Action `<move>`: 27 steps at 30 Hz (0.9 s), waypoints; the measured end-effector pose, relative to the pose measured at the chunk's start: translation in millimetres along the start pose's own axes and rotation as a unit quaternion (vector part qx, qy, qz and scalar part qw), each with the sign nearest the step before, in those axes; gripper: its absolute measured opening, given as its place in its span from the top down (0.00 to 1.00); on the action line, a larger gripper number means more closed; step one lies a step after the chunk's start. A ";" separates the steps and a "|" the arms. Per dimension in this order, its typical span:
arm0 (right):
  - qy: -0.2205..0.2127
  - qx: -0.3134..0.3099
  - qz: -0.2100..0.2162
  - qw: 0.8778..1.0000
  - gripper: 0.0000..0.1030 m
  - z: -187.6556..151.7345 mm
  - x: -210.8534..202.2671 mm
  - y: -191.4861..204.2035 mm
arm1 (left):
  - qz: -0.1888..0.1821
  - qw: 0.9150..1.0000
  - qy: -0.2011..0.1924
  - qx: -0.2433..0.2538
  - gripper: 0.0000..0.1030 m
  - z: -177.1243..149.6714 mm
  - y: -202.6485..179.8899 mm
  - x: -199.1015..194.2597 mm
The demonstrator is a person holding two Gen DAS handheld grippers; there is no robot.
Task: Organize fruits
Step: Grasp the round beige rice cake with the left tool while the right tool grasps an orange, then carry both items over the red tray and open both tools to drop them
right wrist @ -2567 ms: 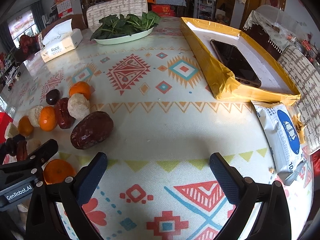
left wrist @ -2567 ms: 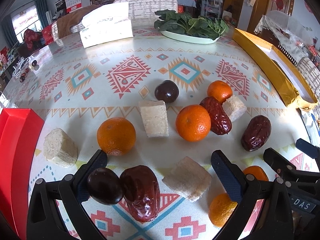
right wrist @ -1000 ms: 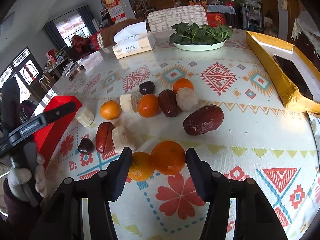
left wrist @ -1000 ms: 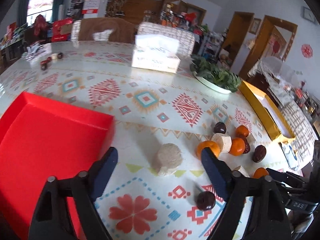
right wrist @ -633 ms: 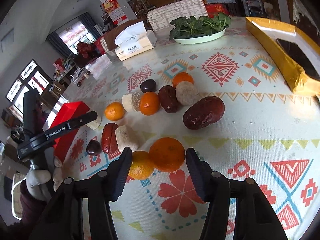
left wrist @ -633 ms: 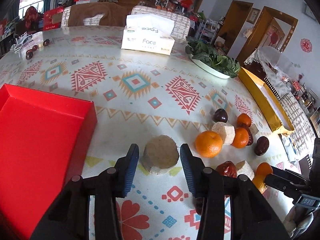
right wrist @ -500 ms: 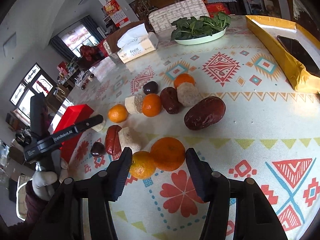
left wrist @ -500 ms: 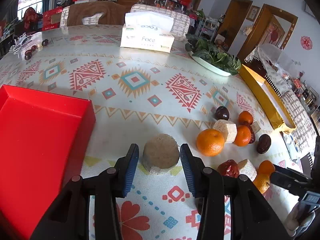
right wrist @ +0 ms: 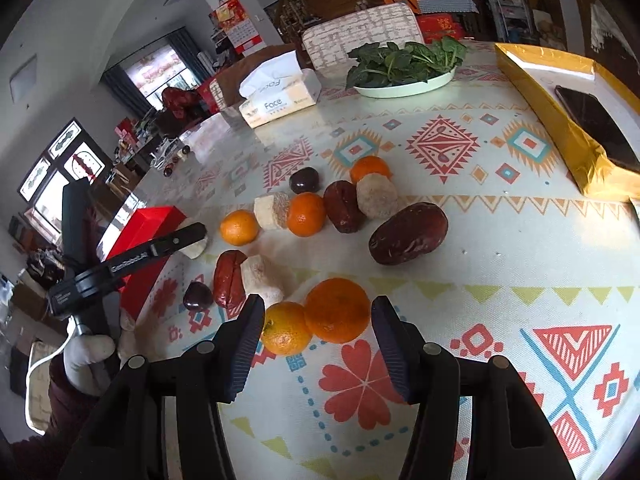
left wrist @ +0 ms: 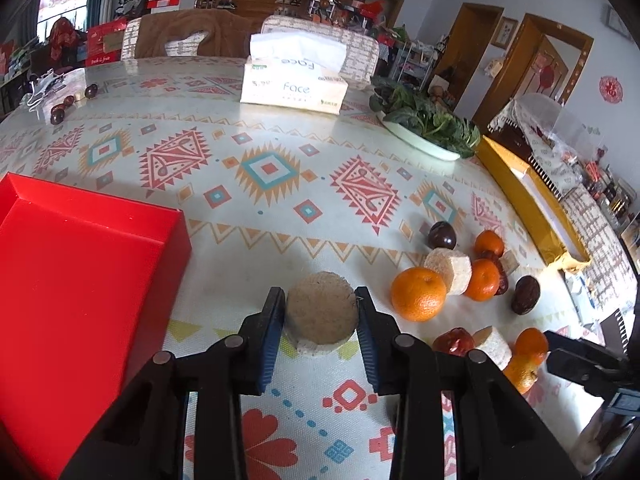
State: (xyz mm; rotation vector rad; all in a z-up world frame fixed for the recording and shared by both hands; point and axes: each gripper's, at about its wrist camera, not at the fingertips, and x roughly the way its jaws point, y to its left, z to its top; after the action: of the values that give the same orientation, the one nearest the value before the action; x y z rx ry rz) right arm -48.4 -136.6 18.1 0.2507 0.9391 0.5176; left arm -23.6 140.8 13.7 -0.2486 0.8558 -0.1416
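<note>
Worktop (left wrist: 280, 120): patterned cloth in a cluttered living room, fruits scattered on it.
Left fingers (left wrist: 320, 312): just closed in, pads touching both sides of the puck (left wrist: 320, 314), which sits on the cloth between them with its flat round face toward the camera.
Box (left wrist: 80, 280): red, just left of the left fingers; likely drop spot.
Right fingers (right wrist: 316, 328): spread, two oranges (right wrist: 338, 310) loose in the gap, untouched.
Beyond: the other fruits, further out.
Nearer hand: left for the box.
</note>
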 end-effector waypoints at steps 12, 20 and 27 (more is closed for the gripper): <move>0.008 0.025 -0.025 0.999 0.61 1.1 8.8 -5.0 | -0.012 0.999 -0.050 -0.012 0.67 -8.3 -1.4 -48.4; -0.026 -0.017 -0.030 0.999 0.62 2.8 -19.8 40.6 | -0.001 0.994 -0.095 -0.062 0.67 -21.3 40.3 -96.3; 0.000 -0.090 0.049 0.995 0.62 12.5 -1.1 136.7 | 0.057 0.986 -0.114 -0.105 0.67 -41.8 98.1 -124.6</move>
State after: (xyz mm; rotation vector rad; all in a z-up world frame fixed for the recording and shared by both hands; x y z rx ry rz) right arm -81.4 -20.7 83.9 0.1341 0.8768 0.6879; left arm -133.9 256.2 51.3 -0.4046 0.6539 0.0851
